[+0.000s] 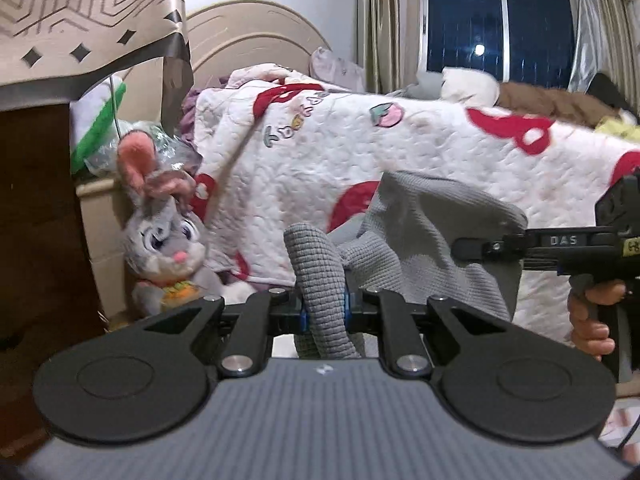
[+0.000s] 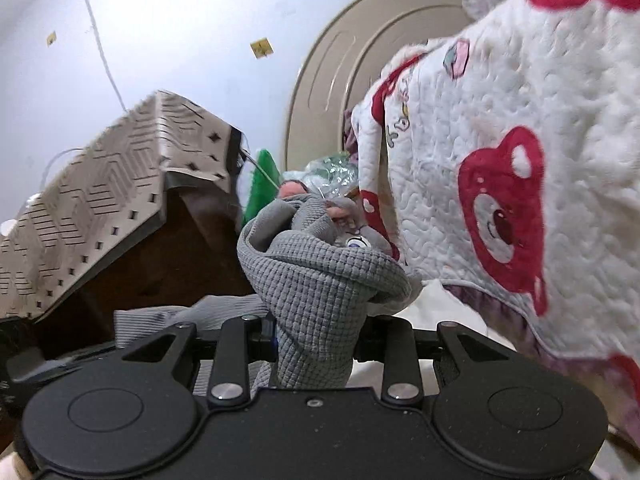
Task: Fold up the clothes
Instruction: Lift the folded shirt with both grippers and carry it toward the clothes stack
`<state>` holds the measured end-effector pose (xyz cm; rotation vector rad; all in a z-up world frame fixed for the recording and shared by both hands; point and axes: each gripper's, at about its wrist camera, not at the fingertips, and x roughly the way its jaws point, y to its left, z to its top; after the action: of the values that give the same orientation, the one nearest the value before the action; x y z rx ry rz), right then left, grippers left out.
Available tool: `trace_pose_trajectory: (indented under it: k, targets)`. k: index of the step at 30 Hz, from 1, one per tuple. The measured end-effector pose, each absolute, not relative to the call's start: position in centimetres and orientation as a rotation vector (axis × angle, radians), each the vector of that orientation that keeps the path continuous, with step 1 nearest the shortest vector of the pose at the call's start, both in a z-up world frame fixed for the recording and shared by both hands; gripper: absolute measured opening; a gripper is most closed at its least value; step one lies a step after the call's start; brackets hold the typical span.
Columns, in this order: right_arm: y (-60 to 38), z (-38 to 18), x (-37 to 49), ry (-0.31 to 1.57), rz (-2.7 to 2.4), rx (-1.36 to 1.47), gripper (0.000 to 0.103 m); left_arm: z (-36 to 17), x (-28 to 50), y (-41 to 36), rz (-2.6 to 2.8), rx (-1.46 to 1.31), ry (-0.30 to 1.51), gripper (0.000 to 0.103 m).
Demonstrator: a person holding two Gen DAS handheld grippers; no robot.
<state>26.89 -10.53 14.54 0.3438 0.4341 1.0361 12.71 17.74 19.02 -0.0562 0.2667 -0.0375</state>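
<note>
A grey waffle-knit garment (image 1: 432,236) hangs in the air in front of the bed, stretched between both grippers. My left gripper (image 1: 324,312) is shut on one bunched edge of it, and the cloth pokes up and down through the fingers. In the left wrist view, my right gripper (image 1: 466,249) reaches in from the right and pinches the garment's other side. In the right wrist view, that right gripper (image 2: 316,340) is shut on a thick roll of the grey garment (image 2: 320,276), which bulges above the fingers.
A bed under a white quilt with red bear prints (image 1: 320,160) fills the background. A plush rabbit (image 1: 164,240) leans against its side. A dark cabinet (image 1: 36,220) under a patterned cloth (image 1: 80,20) stands at the left. A person's hand (image 1: 592,320) holds the right gripper's handle.
</note>
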Motion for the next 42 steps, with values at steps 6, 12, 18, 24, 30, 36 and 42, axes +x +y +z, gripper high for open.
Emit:
trace_pose_trajectory:
  k: [6, 12, 18, 24, 30, 36, 42]
  targets:
    - [-8.6, 7.8, 30.4, 0.395, 1.002, 0.421, 0.036, 15.0, 17.6, 18.4, 0.012, -0.061, 0.359, 0.014]
    - [-8.0, 6.0, 33.0, 0.435, 0.952, 0.448, 0.037, 13.1, 19.9, 19.2, 0.062, -0.114, 0.422, 0.014]
    - [-7.1, 5.9, 34.5, 0.484, 0.897, 0.455, 0.038, 12.1, 21.7, 20.1, 0.070, -0.157, 0.478, 0.014]
    - [-6.4, 6.1, 35.9, 0.580, 0.770, 0.375, 0.056, 9.4, 24.3, 21.5, 0.168, -0.111, 0.592, 0.032]
    - [-7.7, 6.6, 35.3, 0.587, 0.721, 0.446, 0.054, 10.1, 22.4, 22.4, 0.297, -0.030, 0.504, 0.040]
    - [-5.2, 9.6, 29.6, 0.287, 0.613, 0.073, 0.049, 12.0, 21.7, 18.1, 0.103, 0.158, 0.419, 0.040]
    - [-1.5, 9.8, 25.7, 0.111, 0.778, -0.362, 0.040, 9.1, 25.0, 16.6, -0.043, 0.125, 0.572, 0.038]
